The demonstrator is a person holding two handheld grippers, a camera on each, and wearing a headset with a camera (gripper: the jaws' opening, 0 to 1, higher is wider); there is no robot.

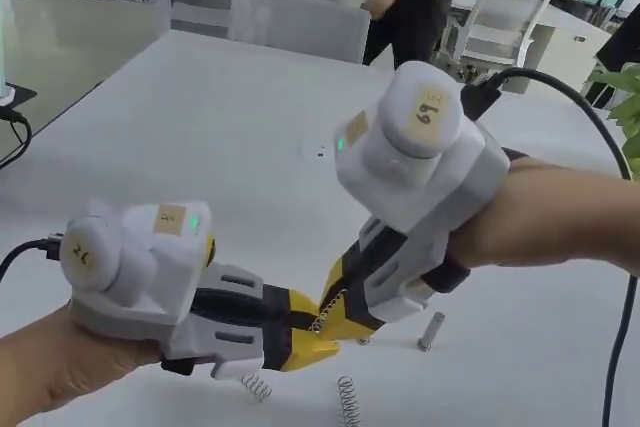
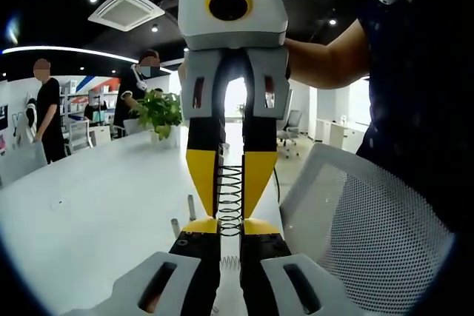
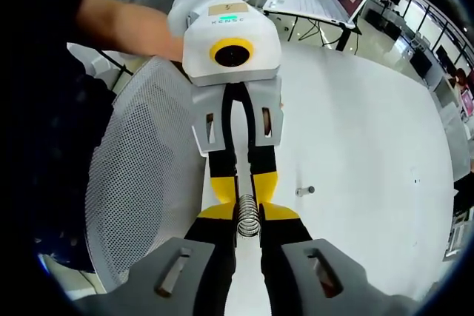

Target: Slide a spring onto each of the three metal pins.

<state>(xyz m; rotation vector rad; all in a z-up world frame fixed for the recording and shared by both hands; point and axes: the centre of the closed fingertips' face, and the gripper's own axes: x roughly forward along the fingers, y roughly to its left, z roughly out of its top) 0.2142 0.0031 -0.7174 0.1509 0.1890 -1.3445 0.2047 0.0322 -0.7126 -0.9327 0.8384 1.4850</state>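
Broadly, the white tabletop [image 1: 230, 137] runs open toward 12 o'clock, out to its far edge, where a grey chair [image 1: 300, 22] stands with people beyond. A plant [image 1: 625, 97] leans in at 2 o'clock. Close to the near edge, with a mesh chair [image 3: 141, 183] just past it, the left gripper [image 2: 230, 227] and right gripper [image 3: 248, 216] meet tip to tip. Both pairs of fingers are narrowed onto 1 spring [image 1: 320, 319]. A pin [image 1: 430, 330] stands upright at 3 o'clock from it, and 2 loose springs [image 1: 347, 399] lie at 6 and 7 o'clock.
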